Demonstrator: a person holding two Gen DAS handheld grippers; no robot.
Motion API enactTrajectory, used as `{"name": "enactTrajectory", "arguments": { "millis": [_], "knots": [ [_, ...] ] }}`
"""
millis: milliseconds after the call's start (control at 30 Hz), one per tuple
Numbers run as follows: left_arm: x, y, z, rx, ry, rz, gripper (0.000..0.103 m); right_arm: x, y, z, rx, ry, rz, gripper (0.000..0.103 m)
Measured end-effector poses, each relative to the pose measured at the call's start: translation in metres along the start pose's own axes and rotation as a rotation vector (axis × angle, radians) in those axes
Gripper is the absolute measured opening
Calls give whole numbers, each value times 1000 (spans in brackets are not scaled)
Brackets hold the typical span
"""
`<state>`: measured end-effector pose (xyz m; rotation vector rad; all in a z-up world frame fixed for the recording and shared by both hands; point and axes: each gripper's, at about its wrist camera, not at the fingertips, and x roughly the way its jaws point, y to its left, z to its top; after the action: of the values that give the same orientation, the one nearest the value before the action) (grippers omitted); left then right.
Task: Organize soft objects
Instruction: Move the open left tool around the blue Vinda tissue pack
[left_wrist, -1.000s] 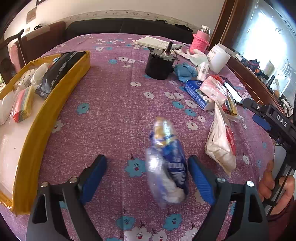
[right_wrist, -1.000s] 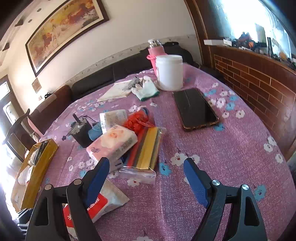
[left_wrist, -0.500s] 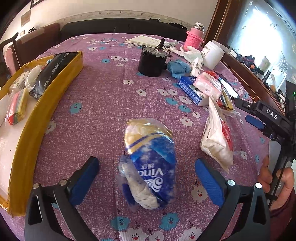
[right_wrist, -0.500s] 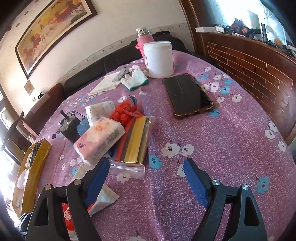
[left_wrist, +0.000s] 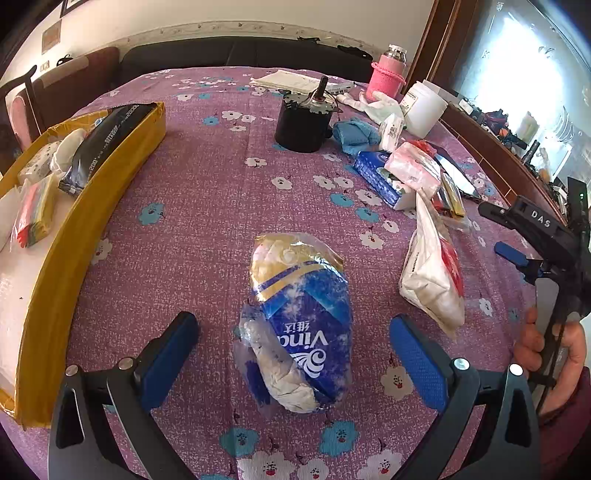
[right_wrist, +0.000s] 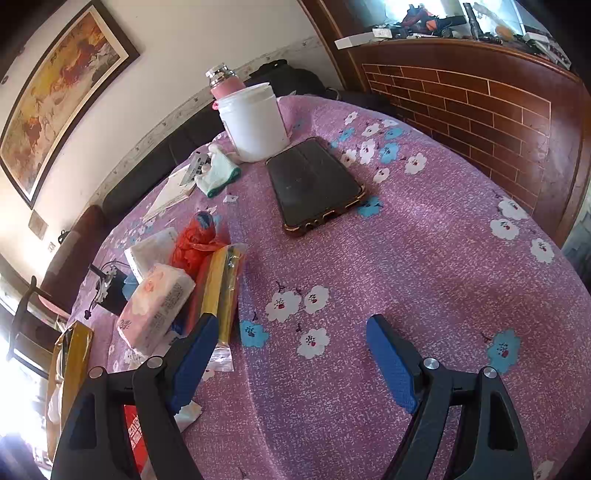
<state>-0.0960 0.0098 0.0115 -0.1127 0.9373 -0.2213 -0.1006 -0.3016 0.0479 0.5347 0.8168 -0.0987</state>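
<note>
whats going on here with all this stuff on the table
A person is sorting soft packs with two handheld grippers. The left gripper has its jaws open around a blue tissue pack lying on the purple tablecloth. The right gripper is open and holds nothing. A yellow box already holds several packs.

tissue pack (left_wrist: 301, 321) mid-table — box (left_wrist: 70, 240) left, bag (left_wrist: 434, 273) right

The yellow box (left_wrist: 55, 273) is cut off by the left frame edge, so its full contents cannot be determined. The right gripper (right_wrist: 291, 354) hides most of the white-and-red pack (right_wrist: 135, 432). The print on the black pouch (left_wrist: 101, 140) is too small to read.
</note>
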Motion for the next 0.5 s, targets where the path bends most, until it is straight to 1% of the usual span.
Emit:
{"name": "enactTrajectory", "arguments": {
  "millis": [100, 200, 267, 500],
  "knots": [
    [-3, 5, -1, -13, -10, -33, 103, 1, 7, -1, -32, -3, -46, 85],
    [-5, 11, -1, -43, -25, -70, 103, 2, 8, -1, -33, -4, -57, 85],
    [-6, 12, -1, -51, -30, -81, 103, 3, 9, -1, -37, -4, -65, 85],
    [-6, 9, -2, -44, -28, -66, 103, 4, 9, -1, -50, 10, -52, 88]
  ]
}}
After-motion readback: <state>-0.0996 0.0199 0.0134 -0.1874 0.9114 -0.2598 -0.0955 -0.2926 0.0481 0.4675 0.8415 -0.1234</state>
